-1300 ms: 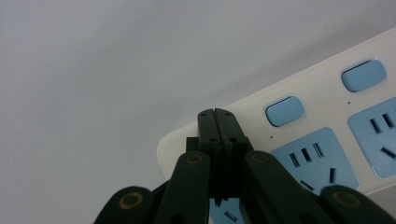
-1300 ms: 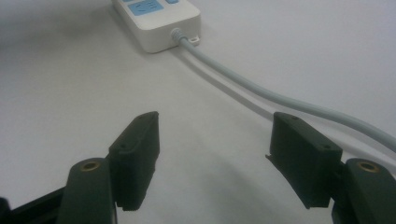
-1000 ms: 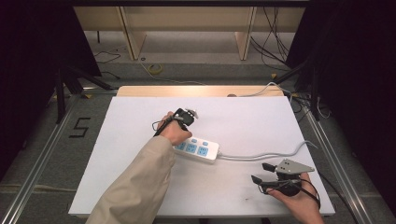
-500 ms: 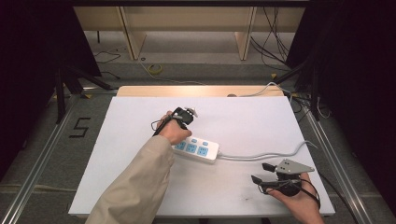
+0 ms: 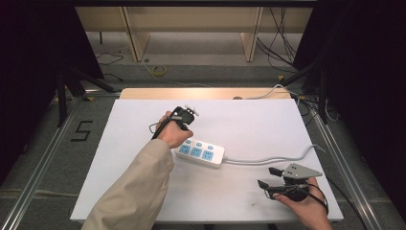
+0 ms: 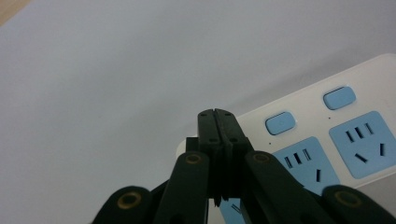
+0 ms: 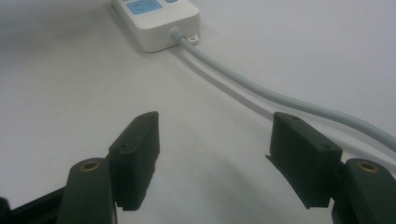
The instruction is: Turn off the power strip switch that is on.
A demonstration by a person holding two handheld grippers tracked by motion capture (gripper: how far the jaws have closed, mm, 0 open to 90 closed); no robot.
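Observation:
A white power strip (image 5: 201,153) with blue sockets and blue switches lies near the middle of the white table top (image 5: 249,120). Its grey cable (image 5: 273,159) runs off to the right. My left gripper (image 6: 217,115) is shut with nothing between its jaws, and its tips hang just over the strip's (image 6: 327,135) left end, beside a blue switch (image 6: 280,123). In the high view its black body (image 5: 184,116) rises above the hand. My right gripper (image 5: 269,177) rests at the front right, open and empty. Its jaws (image 7: 215,158) point towards the strip's cable end (image 7: 154,18) and the cable (image 7: 280,98).
The table top ends in a wooden strip (image 5: 206,93) at the back. Metal rails (image 5: 43,167) run along both sides. A "5" mark (image 5: 81,130) is on the floor at the left, and loose cables (image 5: 282,52) lie on the floor behind the table.

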